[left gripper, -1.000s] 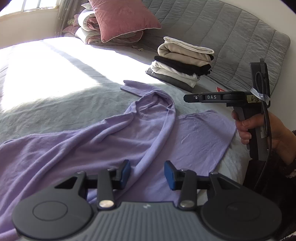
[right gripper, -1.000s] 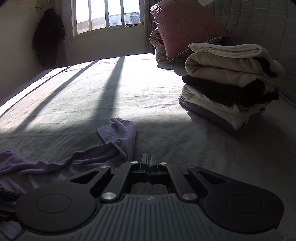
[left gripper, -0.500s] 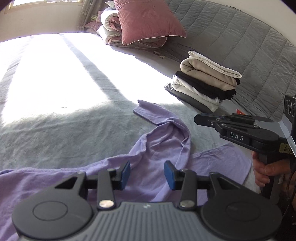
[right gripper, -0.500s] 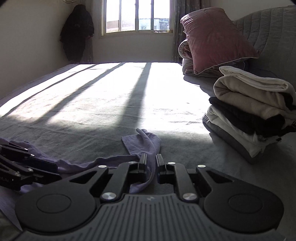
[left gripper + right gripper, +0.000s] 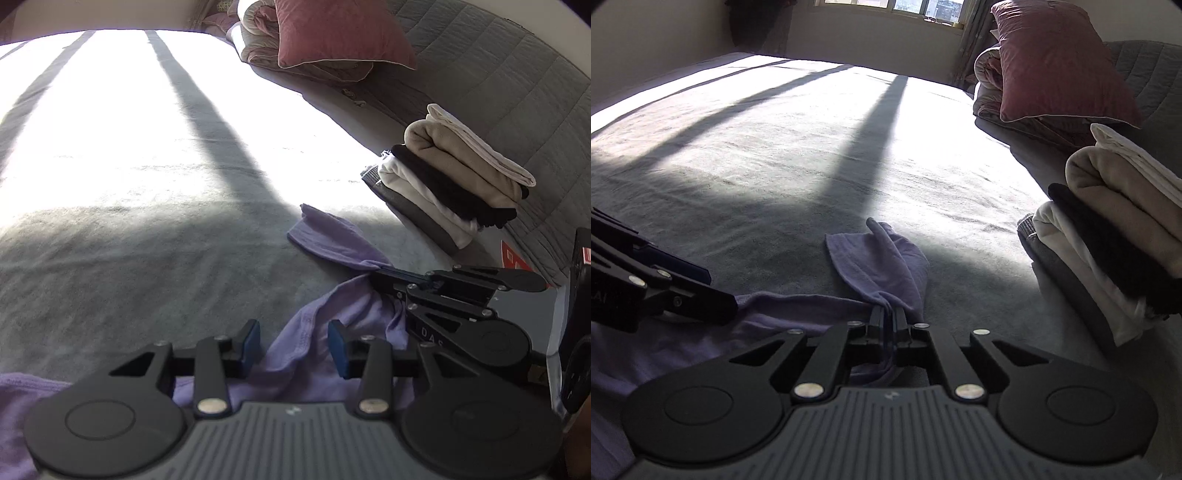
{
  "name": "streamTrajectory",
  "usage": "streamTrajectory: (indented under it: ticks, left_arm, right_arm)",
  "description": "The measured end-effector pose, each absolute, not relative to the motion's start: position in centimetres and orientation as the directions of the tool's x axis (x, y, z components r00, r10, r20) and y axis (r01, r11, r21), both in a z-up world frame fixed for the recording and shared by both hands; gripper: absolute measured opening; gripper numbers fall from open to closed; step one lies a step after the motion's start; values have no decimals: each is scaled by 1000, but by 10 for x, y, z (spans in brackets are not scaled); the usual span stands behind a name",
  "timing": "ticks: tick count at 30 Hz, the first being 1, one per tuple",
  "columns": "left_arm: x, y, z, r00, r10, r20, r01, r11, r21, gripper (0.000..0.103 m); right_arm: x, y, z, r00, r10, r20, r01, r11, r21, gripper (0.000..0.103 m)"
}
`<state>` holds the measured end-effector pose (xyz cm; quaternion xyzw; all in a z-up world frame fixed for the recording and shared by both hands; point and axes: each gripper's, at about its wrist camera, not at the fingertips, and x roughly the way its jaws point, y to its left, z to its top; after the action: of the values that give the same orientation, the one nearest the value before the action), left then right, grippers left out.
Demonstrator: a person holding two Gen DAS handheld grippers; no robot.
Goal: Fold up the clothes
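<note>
A wide grey bed [image 5: 129,258], half in hard sunlight, is seen carrying everything. Across its near side a lilac garment [image 5: 314,332] is spread unfolded and rumpled, its sleeve [image 5: 882,254] reaching out toward the stack of folded clothes [image 5: 450,173].

The sleeve is pinched near its bunched neck by the right tool [image 5: 889,325], whose fingers are closed tight on the cloth. The left tool [image 5: 291,341] is held wide apart over a ridge of the same garment, gripping nothing.

The step in hand is judged to be the sleeve's handling. It would be done well if the cloth were kept taut and low, the body pinned or gripped by the left tool, so that no wrinkles are dragged along.

The stack lies just beside the sleeve's end and could be knocked by a wide swing. A pink pillow [image 5: 340,33] on rolled bedding and a quilted headboard [image 5: 517,81] are seen well apart, out of the way.
</note>
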<state>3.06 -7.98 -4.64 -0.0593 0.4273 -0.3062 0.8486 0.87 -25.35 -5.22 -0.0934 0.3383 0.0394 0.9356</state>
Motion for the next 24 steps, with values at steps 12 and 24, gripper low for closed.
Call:
streamTrajectory:
  ticks: [12,24]
  left_arm:
    - [43,-123,-46,436,-574,-693,502,795,-342,41]
    - [56,-144,-52,474,-547,-690,454,823,-341,37]
  right_arm:
    - [-15,-345,-46,754,-29,-656,133,985,109,0]
    - [-20,-301,-29,841,61,-538,-120,990,-75,54]
